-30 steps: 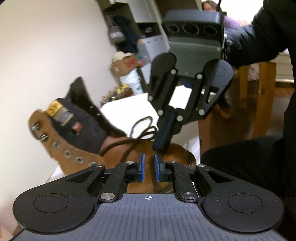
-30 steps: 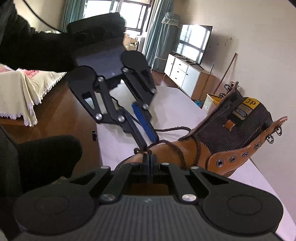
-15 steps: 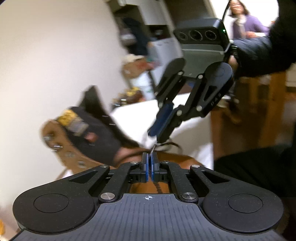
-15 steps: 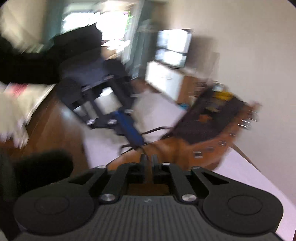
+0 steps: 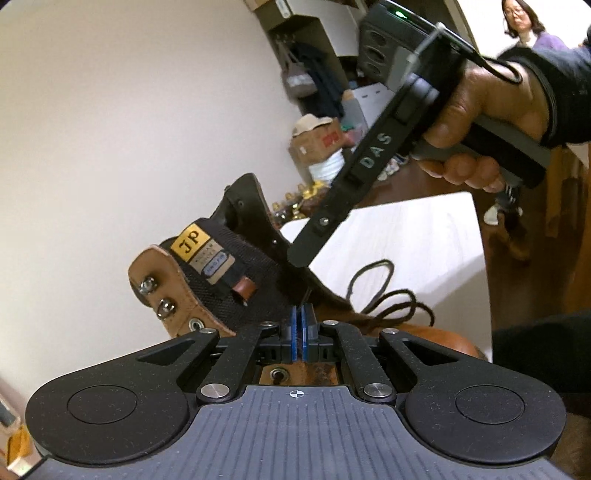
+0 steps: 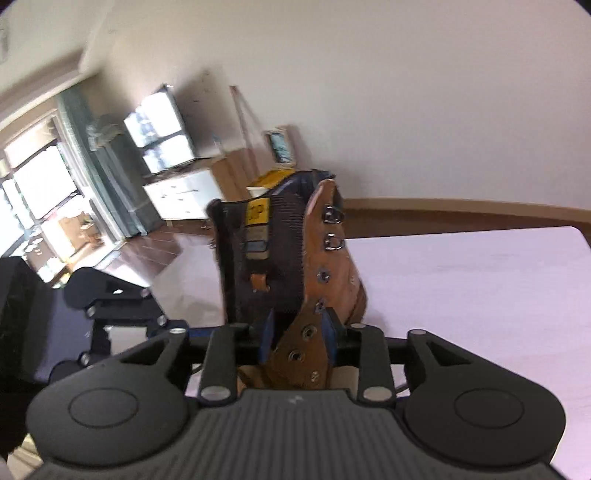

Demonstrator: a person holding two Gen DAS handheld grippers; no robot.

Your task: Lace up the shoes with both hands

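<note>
A brown leather boot (image 5: 192, 295) with a black tongue and a yellow JP label stands on a white table (image 5: 424, 240). Its dark lace (image 5: 384, 295) lies in loose loops beside the toe. My left gripper (image 5: 301, 314) is shut, its blue pads pressed together on a thin lace end by the tongue. My right gripper (image 6: 297, 332) is open, with the boot's brown eyelet flap (image 6: 306, 332) between its pads. In the left wrist view the right gripper (image 5: 354, 184) reaches down into the boot's opening.
The white table (image 6: 480, 288) stretches right of the boot. A wall stands close behind it. Shelves, boxes and a person (image 5: 521, 22) are in the far background. A TV cabinet and window (image 6: 44, 192) are on the other side.
My left gripper closed on the lace end. My right gripper opened, let the lace go, and swung over to straddle the boot's eyelet flap.
</note>
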